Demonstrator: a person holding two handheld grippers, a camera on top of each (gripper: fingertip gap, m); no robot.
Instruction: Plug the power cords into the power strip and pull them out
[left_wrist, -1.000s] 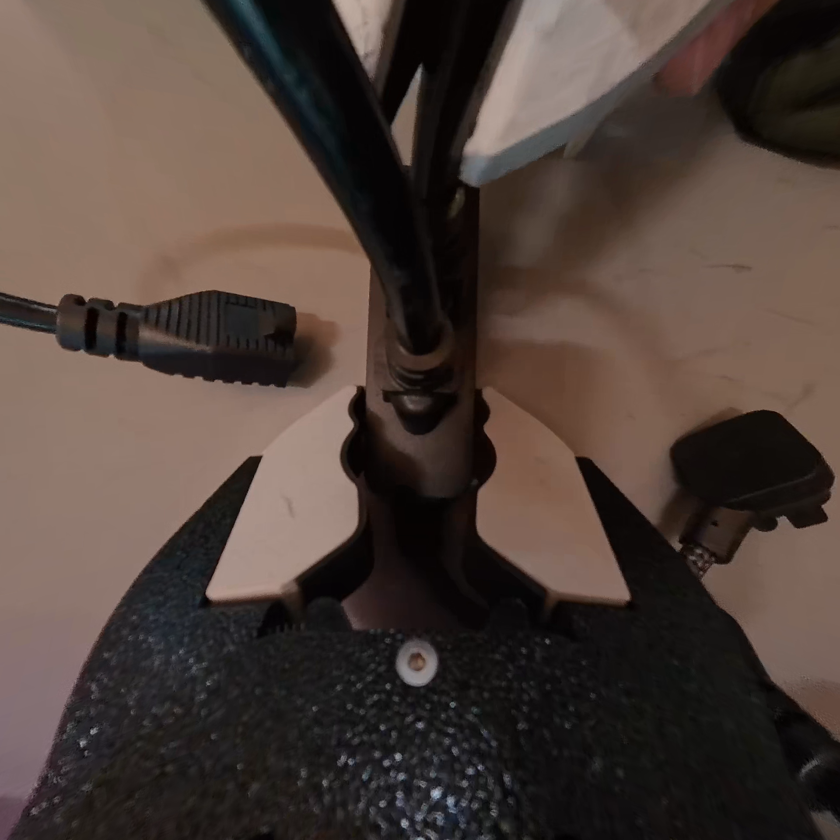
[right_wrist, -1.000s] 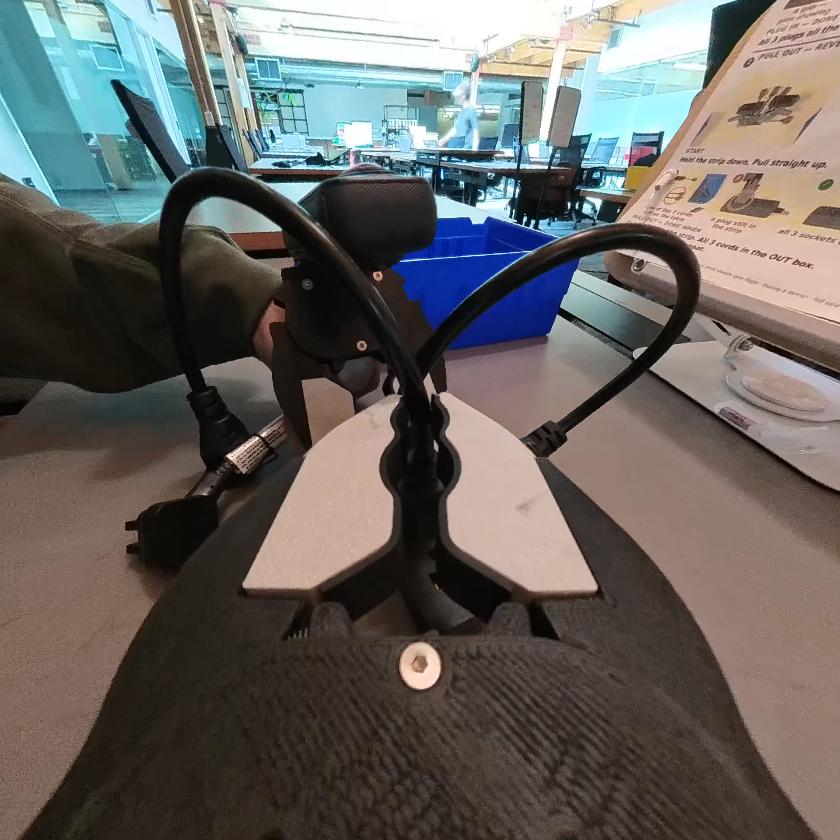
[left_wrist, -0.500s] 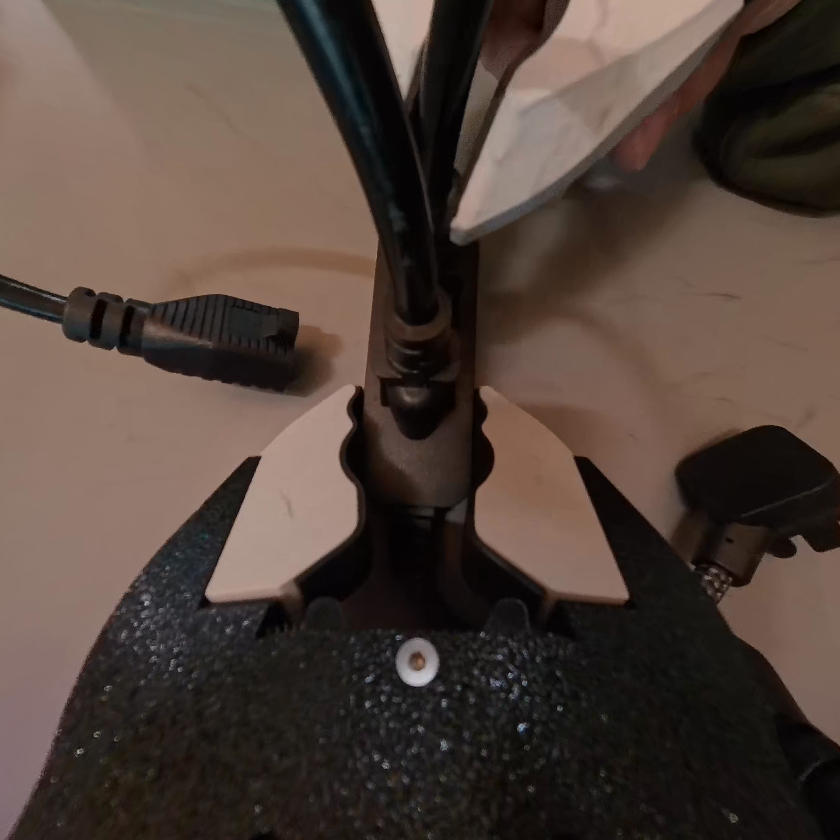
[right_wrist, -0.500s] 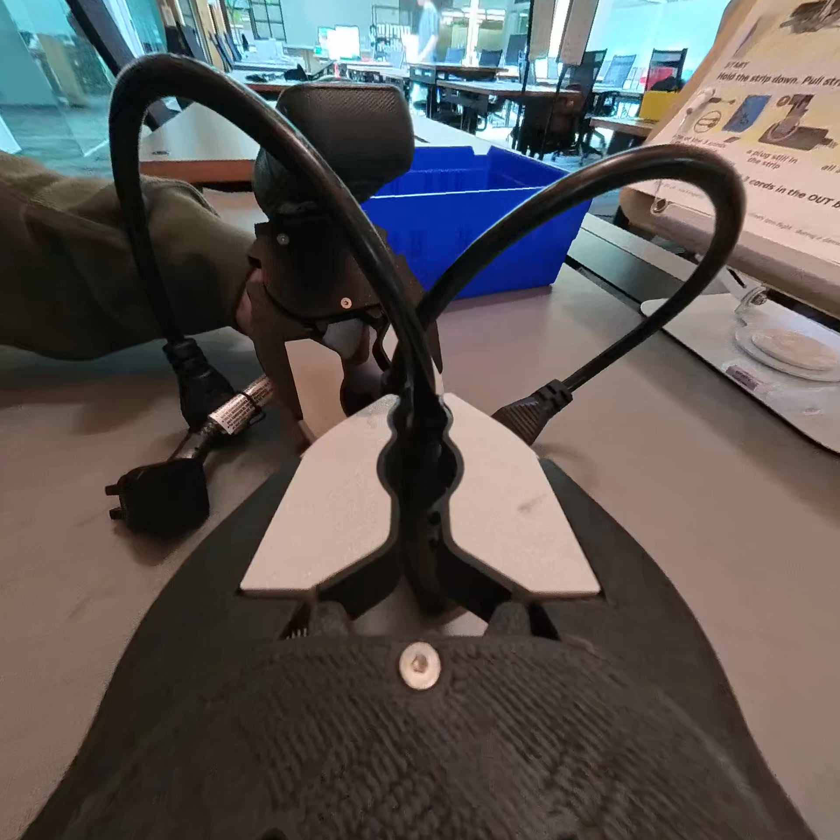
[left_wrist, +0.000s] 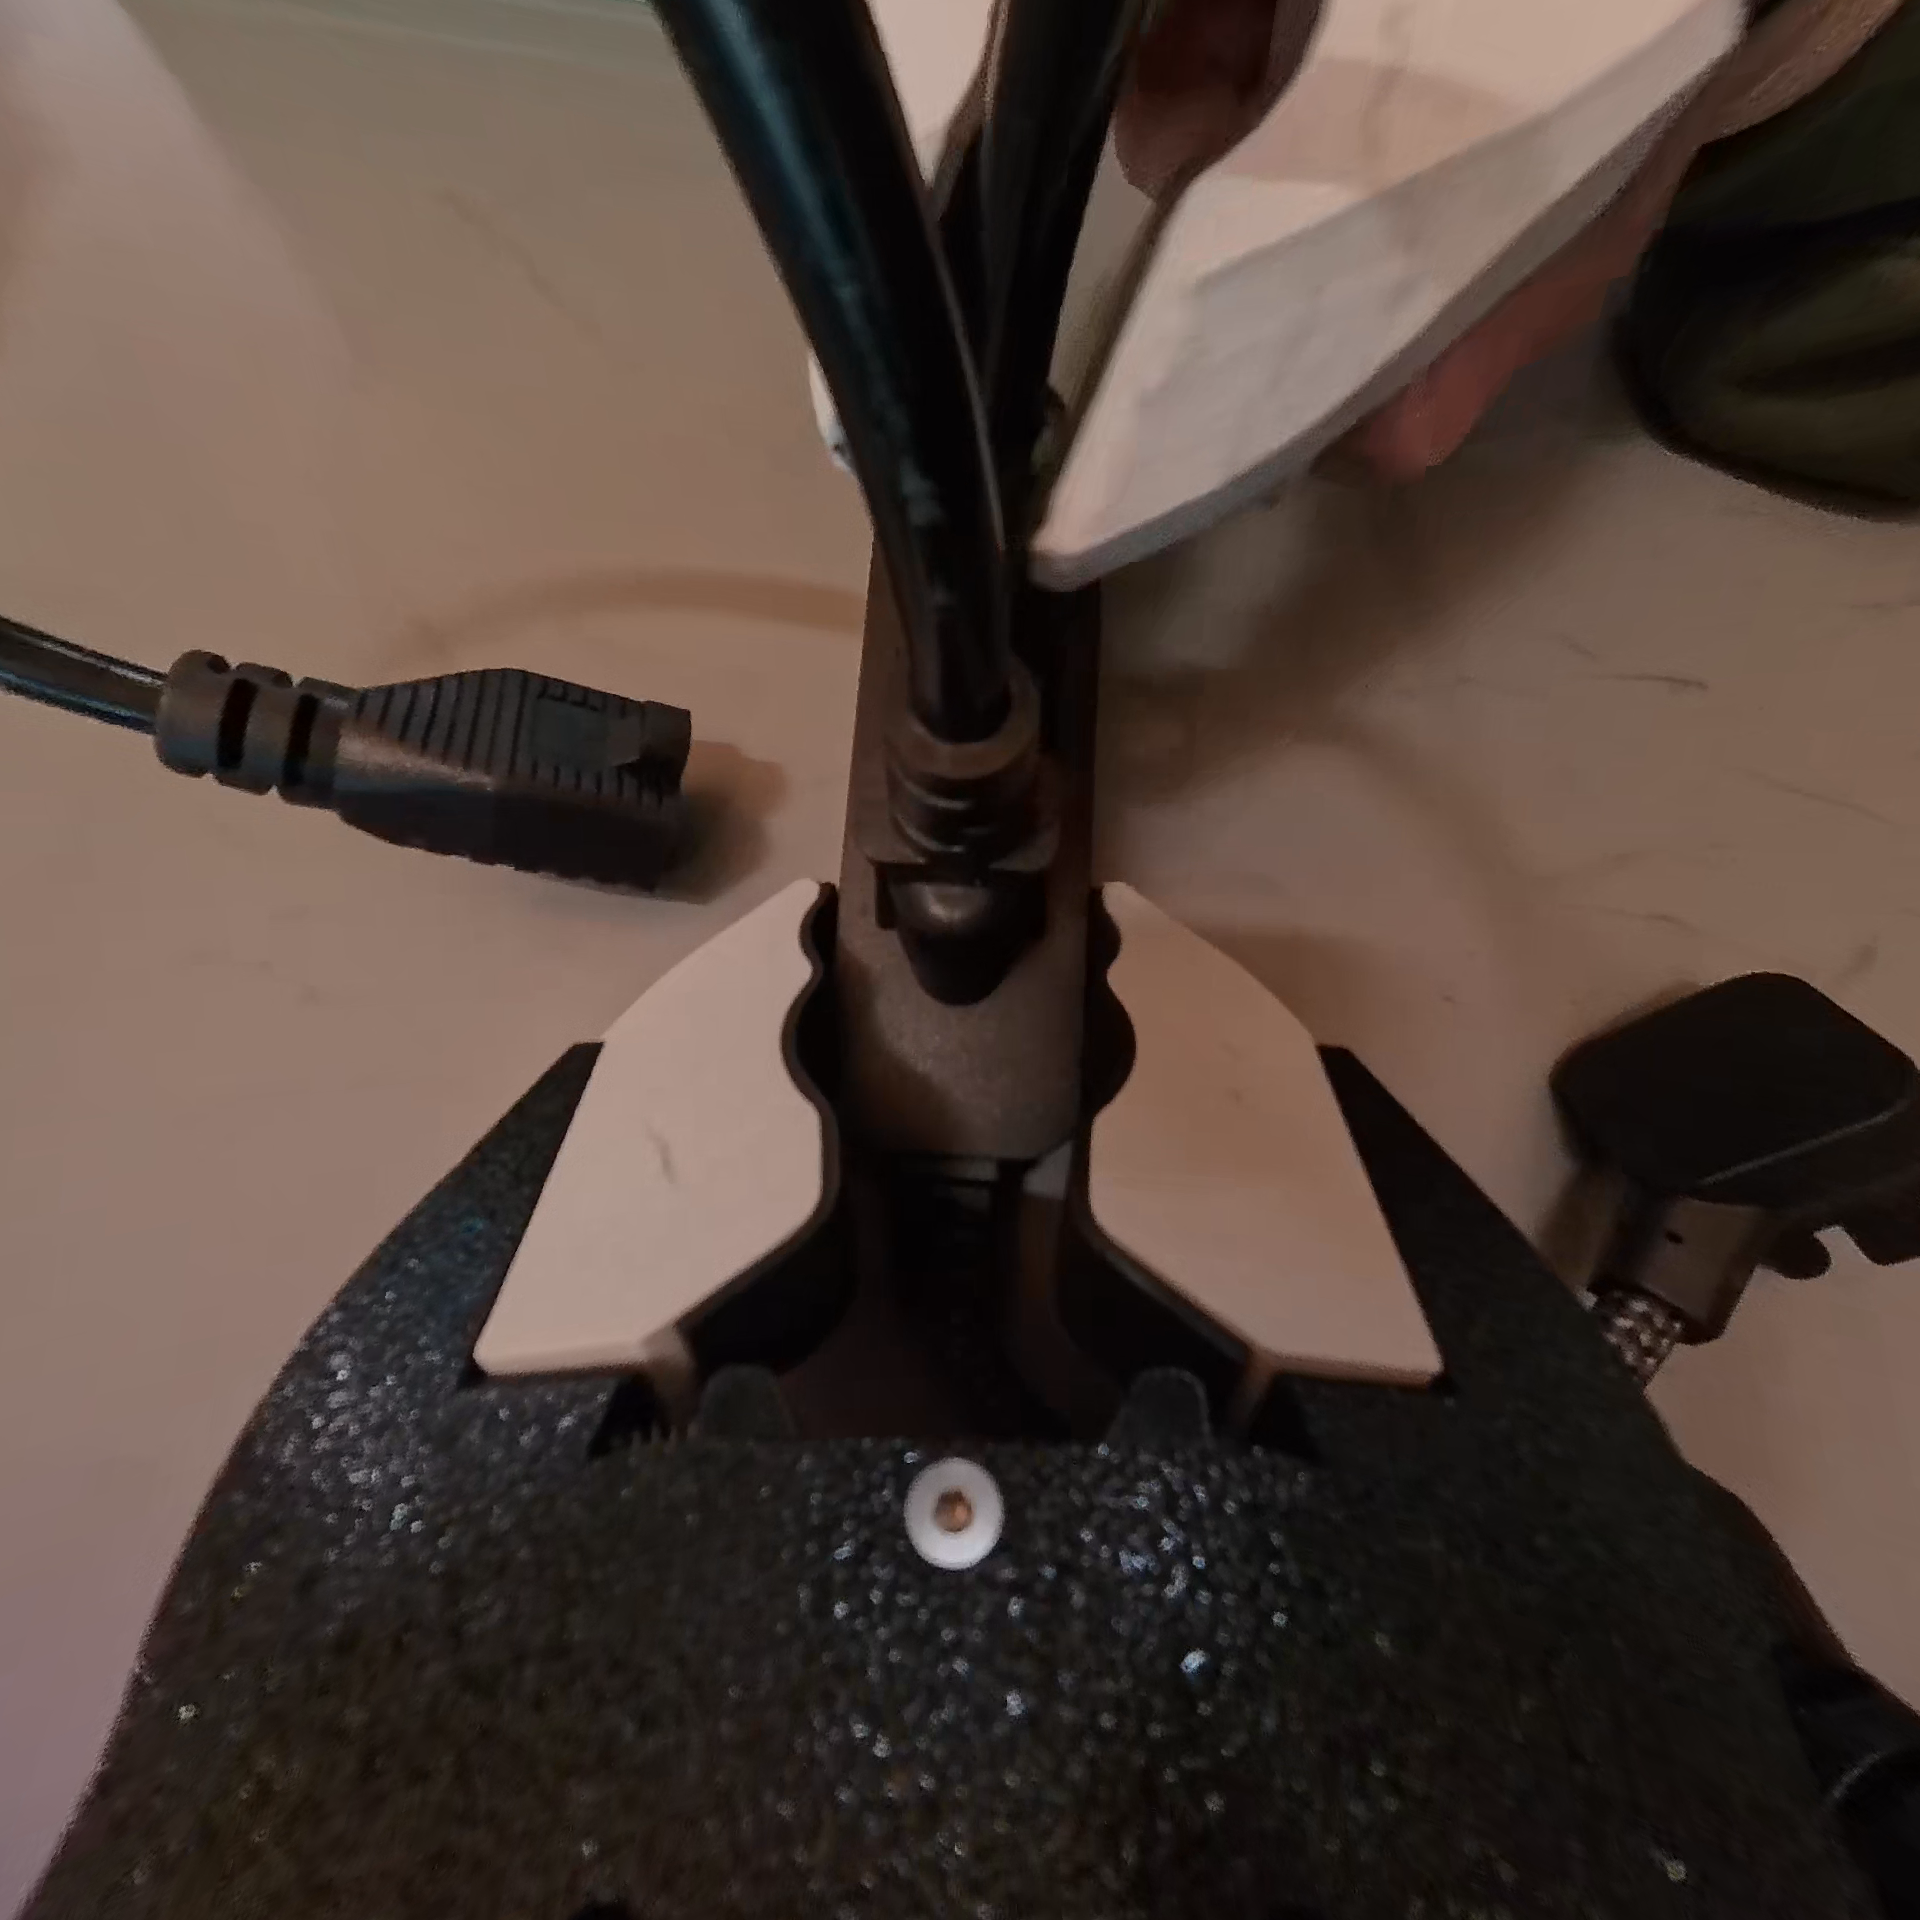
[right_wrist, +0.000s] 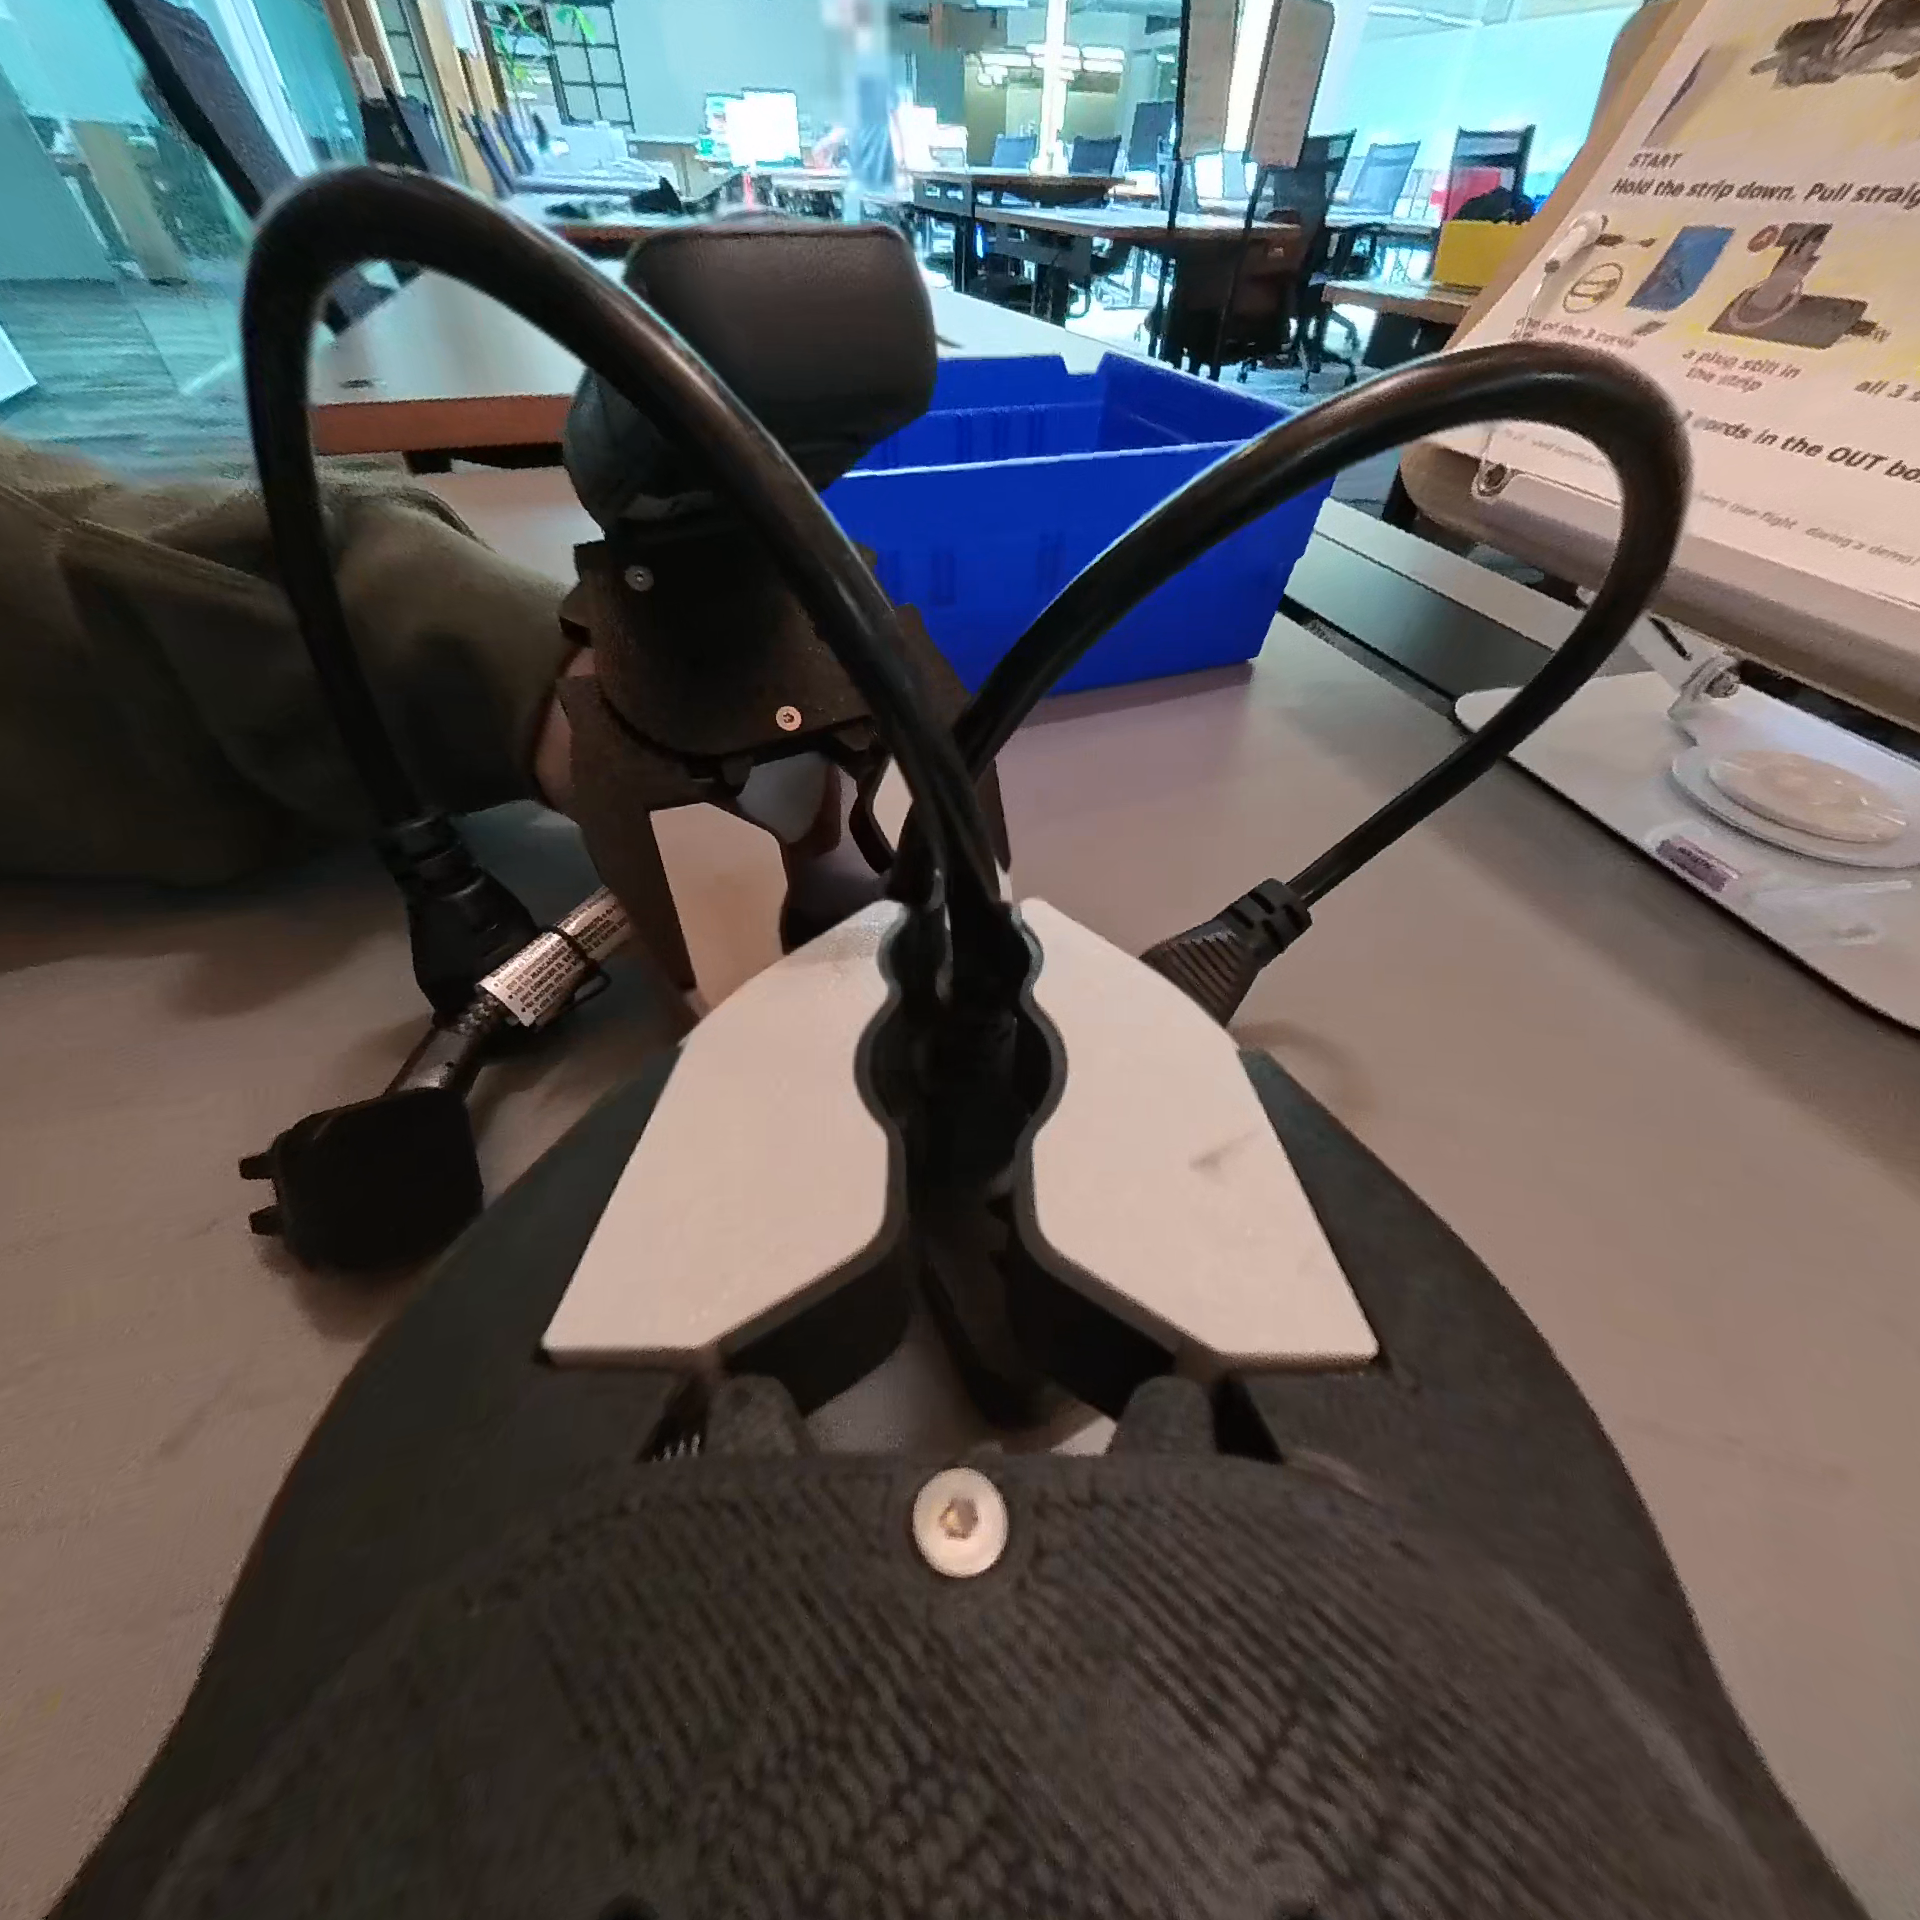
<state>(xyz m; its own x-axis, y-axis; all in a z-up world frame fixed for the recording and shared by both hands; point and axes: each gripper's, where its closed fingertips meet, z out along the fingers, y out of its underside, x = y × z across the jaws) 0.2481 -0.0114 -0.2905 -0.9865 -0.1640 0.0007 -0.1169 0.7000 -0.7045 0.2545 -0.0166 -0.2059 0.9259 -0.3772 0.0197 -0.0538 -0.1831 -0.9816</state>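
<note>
Left gripper (left_wrist: 961, 904): fingers clamped on the power strip (left_wrist: 961, 1049), pressed to the tabletop (left_wrist: 312, 416).
Right gripper (right_wrist: 961, 925): fingers shut on a plug (right_wrist: 971, 1039) seated in the strip.
Cords: two black cords (right_wrist: 1475, 436) arch up, crowding both views.
Loose ends: one connector (left_wrist: 488, 769) left, one flat plug (left_wrist: 1745, 1101) right.
Behind: one blue bin (right_wrist: 1049, 530), one instruction sheet (right_wrist: 1756, 281).

Printed instruction sheet (right_wrist: 1756, 312) with pictures at right, small printed label (right_wrist: 551, 961) on braided cord
</note>
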